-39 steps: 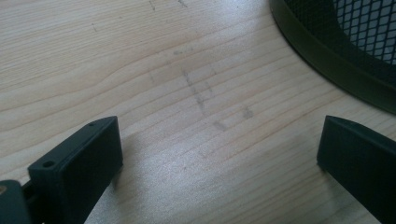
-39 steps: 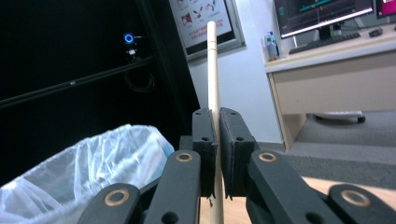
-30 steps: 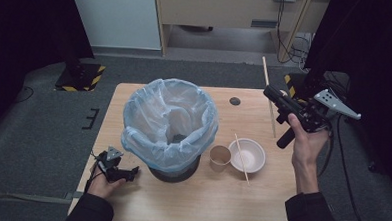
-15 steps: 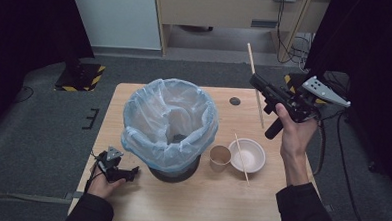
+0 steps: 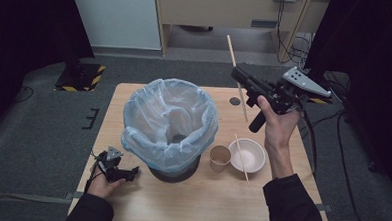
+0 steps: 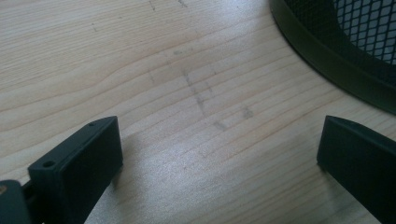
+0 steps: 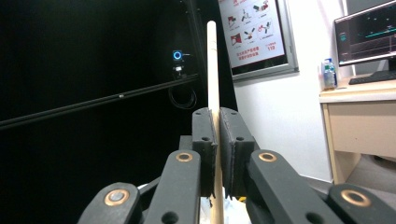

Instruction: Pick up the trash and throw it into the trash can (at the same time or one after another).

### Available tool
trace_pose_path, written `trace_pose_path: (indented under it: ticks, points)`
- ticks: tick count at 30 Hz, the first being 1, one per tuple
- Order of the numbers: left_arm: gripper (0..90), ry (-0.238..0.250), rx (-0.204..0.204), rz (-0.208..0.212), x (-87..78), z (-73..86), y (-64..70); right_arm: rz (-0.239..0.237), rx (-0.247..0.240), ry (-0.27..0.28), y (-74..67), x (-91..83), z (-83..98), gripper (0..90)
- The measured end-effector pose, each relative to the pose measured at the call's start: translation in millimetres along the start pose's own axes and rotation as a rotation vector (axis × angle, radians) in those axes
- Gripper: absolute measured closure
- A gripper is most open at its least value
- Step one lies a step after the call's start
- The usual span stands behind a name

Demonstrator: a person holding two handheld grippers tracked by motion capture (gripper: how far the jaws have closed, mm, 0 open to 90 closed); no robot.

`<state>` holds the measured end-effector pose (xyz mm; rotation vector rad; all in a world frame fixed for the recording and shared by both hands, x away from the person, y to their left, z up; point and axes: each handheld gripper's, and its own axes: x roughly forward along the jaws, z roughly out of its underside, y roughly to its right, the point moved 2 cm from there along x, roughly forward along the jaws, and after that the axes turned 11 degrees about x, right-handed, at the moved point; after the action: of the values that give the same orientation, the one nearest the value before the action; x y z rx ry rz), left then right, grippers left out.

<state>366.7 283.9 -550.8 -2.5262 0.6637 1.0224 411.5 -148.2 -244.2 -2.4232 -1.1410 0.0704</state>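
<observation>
Nearest you, your left hand-held gripper (image 5: 131,173) rests on the tabletop (image 5: 220,201), jaws spread wide with nothing between them, beside the bin (image 5: 169,123). Further right sit a cup (image 5: 220,157) and a bowl (image 5: 247,155) with a stick (image 5: 241,156) across it. Your right hand-held gripper (image 5: 239,72) is clamped on a chopstick (image 5: 237,76), raised above the tabletop's far right. The wall poster (image 7: 252,29) beyond is too small to read.

Right tongs (image 5: 241,78) raised, jaws pinched tight — left tongs (image 5: 131,173) low, jaws wide apart.
</observation>
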Motion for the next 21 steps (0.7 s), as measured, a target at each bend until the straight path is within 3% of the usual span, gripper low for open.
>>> trace_pose_path:
  ticks: [21]
  points:
    - [0.0, 0.003, -0.004, -0.001, 0.2, -0.1, 0.2, -0.062, -0.004, -0.024, -22.9, 34.8, 11.0, 85.8]
